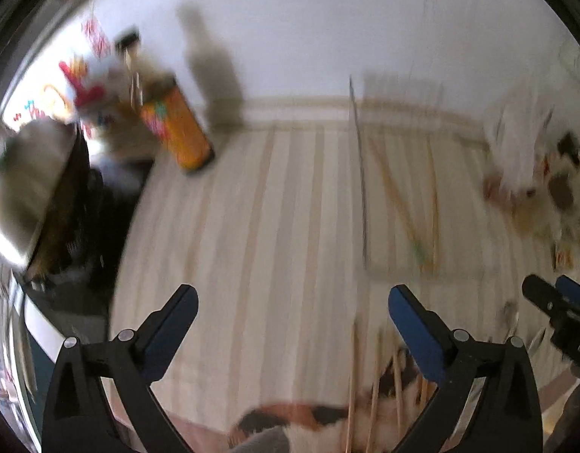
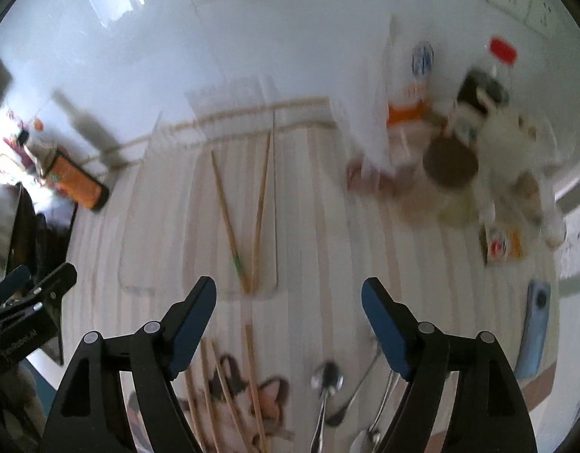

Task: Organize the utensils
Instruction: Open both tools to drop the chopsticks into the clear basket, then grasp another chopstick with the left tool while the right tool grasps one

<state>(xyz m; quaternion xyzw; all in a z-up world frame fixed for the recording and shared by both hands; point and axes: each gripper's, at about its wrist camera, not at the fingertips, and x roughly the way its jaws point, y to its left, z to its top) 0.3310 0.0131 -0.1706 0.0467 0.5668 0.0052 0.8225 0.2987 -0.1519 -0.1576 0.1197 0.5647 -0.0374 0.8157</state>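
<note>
A clear shallow tray (image 2: pixel 199 204) lies on the striped mat (image 2: pixel 320 234) covering the counter; inside it, three wooden chopsticks (image 2: pixel 259 204) lie lengthwise, fanned apart at the far end and meeting at the near end, one of them with a green band. In the left wrist view the same tray (image 1: pixel 395 204) shows with the chopsticks (image 1: pixel 433 196) in it, though motion blur hides its edges.

More loose chopsticks (image 2: pixel 214 389) lie on the mat near the left tongs (image 1: pixel 293 321), over a cat print, and several metal spoons (image 2: pixel 326 381) lie beside them under the right tongs (image 2: pixel 289 309). Both tongs are spread wide and hold nothing.

An orange canister (image 2: pixel 76 179) stands at the back left. At the back right sits a cluster of jars and bottles (image 2: pixel 463 132), possibly condiments.
</note>
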